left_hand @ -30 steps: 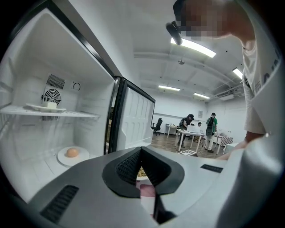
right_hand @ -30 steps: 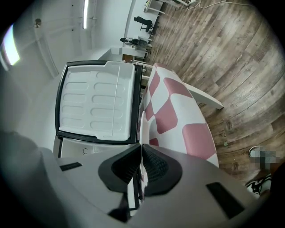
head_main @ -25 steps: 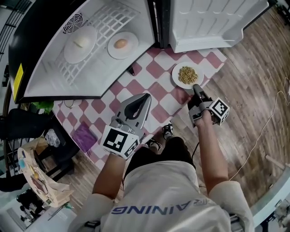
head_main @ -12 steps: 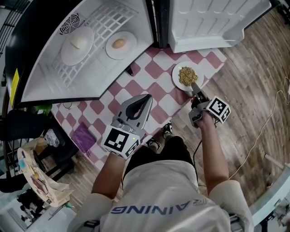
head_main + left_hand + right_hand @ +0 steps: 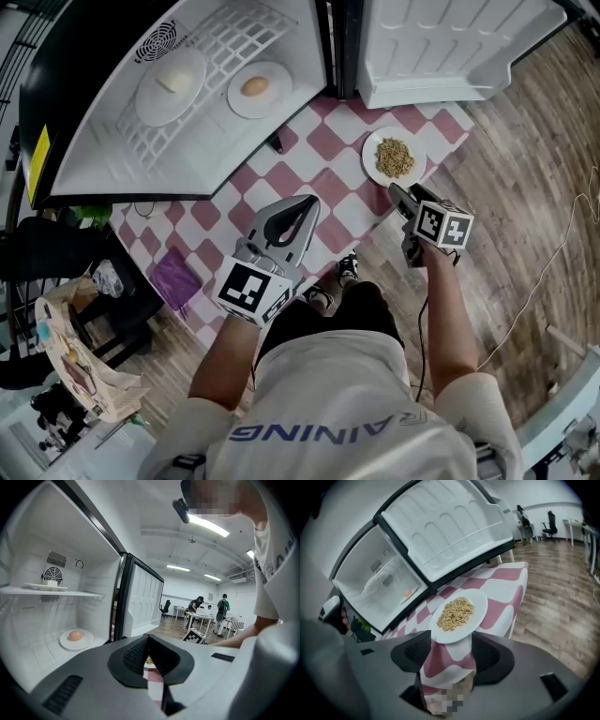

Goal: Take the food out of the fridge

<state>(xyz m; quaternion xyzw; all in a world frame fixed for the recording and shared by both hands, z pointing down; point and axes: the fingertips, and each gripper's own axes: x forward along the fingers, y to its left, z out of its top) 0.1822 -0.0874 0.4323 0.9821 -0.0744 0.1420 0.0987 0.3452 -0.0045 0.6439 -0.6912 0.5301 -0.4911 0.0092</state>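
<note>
Since a second ago our right gripper (image 5: pixel 450 649) has rolled and let go of the round white plate of tan grains (image 5: pixel 394 157). Its fingers have just been opening and now stand spread, pinching nothing, just short of the plate's near rim. That plate lies on the red-and-white checked cloth (image 5: pixel 319 178) before the open white fridge (image 5: pixel 112 159). Inside, a white plate with a brown egg (image 5: pixel 258 89) sits on the fridge floor, and another white plate with pale food (image 5: pixel 172 82) on the wire shelf. Our left gripper (image 5: pixel 305 200) hovers over the cloth, fingers pressed together, empty.
</note>
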